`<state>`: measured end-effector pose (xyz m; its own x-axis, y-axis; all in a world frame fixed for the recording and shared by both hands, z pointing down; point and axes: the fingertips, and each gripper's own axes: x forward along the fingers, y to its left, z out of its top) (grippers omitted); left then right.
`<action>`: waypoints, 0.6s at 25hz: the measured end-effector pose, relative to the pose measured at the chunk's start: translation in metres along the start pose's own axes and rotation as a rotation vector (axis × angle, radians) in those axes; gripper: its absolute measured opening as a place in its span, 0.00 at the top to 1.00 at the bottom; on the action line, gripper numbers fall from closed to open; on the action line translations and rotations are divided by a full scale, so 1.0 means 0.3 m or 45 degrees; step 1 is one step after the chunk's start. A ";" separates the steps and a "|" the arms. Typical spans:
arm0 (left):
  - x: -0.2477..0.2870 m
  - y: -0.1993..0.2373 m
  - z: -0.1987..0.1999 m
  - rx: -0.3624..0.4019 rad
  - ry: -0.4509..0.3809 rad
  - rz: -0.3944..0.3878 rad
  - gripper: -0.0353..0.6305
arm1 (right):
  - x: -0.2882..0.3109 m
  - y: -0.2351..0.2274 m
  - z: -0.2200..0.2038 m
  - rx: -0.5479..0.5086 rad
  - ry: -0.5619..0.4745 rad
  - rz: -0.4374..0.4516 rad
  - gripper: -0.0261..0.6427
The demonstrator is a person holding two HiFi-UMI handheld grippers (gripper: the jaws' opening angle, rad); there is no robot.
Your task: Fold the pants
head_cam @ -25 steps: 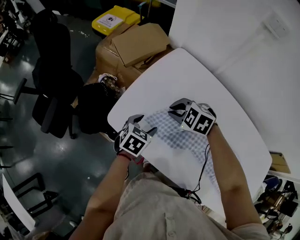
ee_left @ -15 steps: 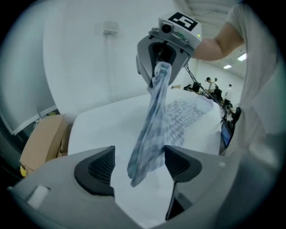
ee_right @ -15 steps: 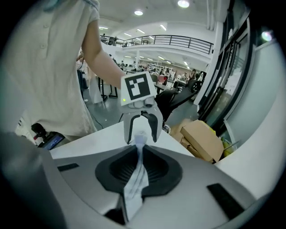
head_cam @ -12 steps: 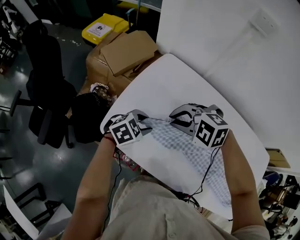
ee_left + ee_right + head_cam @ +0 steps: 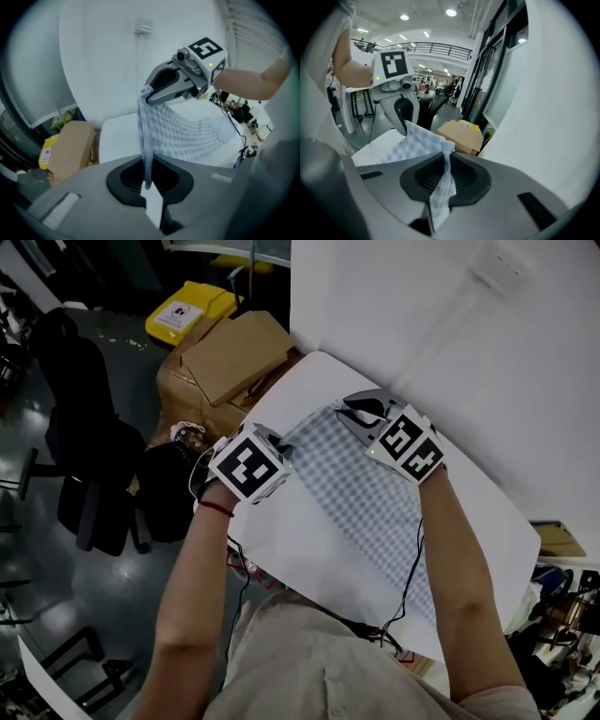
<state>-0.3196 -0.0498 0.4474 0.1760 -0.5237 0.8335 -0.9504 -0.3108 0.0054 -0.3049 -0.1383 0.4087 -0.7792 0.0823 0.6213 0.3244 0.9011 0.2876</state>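
Seemingly starting the fold, the left gripper (image 5: 273,452), its jaws just closed, and the right gripper (image 5: 352,414) each pinch a corner of the checked pants (image 5: 364,491), raised above the white table (image 5: 281,554); next, carry that edge over evenly.

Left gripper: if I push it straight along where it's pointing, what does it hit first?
The left gripper, shut on the pants, would push into their cloth stretched toward the right gripper, then probably the white table beneath. Depth is unclear.
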 end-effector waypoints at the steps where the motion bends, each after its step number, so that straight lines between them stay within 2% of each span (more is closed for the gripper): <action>1: -0.021 0.030 0.020 -0.009 0.028 0.048 0.92 | 0.016 -0.031 0.018 0.021 -0.014 -0.027 0.89; 5: -0.137 0.135 0.047 -0.027 0.128 0.206 0.92 | 0.056 -0.112 0.125 0.023 -0.101 -0.036 0.89; 7: -0.192 0.164 0.057 -0.034 0.139 0.237 0.92 | 0.060 -0.137 0.187 0.030 -0.149 -0.007 0.89; 10: -0.221 0.139 0.079 -0.069 0.107 0.189 0.92 | 0.047 -0.151 0.230 0.026 -0.174 0.037 0.89; 15: -0.189 0.065 0.102 -0.060 0.090 0.121 0.92 | -0.009 -0.137 0.188 0.025 -0.159 0.075 0.89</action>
<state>-0.3403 -0.0504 0.3833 0.0678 -0.4909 0.8686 -0.9732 -0.2243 -0.0509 -0.3463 -0.1515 0.3541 -0.8203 0.1862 0.5407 0.3617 0.9013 0.2384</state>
